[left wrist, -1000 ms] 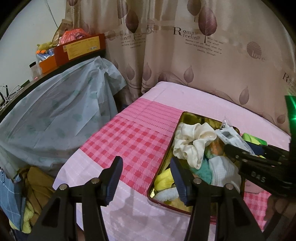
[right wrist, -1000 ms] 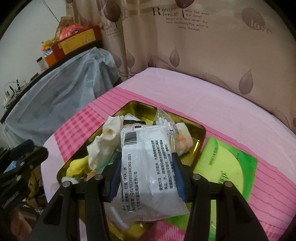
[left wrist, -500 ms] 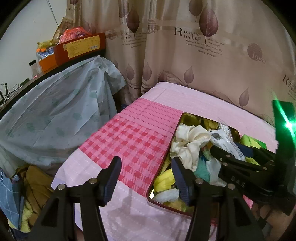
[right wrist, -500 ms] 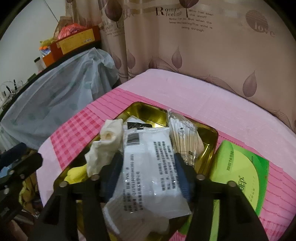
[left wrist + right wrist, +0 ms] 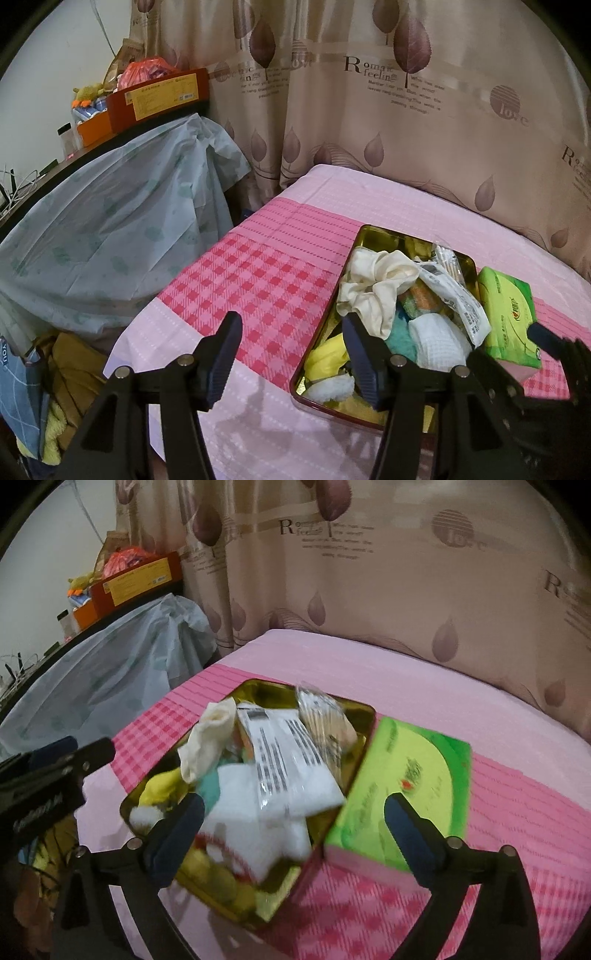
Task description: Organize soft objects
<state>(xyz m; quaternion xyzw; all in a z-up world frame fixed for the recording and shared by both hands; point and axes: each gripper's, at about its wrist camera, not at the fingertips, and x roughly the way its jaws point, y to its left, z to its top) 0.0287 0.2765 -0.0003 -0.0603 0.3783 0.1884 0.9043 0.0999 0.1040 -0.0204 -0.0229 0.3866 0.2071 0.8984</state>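
Observation:
A gold metal tin (image 5: pixel 373 232) (image 5: pixel 258 688) sits on the pink bed, filled with soft items: a cream scrunchie (image 5: pixel 376 280) (image 5: pixel 210 738), a white printed packet (image 5: pixel 454 299) (image 5: pixel 284 760), a bag of cotton swabs (image 5: pixel 321 712), teal and yellow cloths. A green tissue pack (image 5: pixel 506 310) (image 5: pixel 410 779) lies right of the tin. My left gripper (image 5: pixel 291 354) is open and empty over the bed, at the tin's left front. My right gripper (image 5: pixel 295 830) is open and empty just above the tin's front; the packet now lies in the tin.
A pink checked bedspread (image 5: pixel 258 280) covers the bed. A leaf-print curtain (image 5: pixel 369 110) hangs behind. A plastic-draped table (image 5: pixel 110 221) with boxes (image 5: pixel 162 96) stands at the left. Clothes (image 5: pixel 62 369) are piled on the floor at the left.
My right gripper opened and let go of the white packet, which dropped into the tin, then drew back to the right. My left gripper has barely moved.

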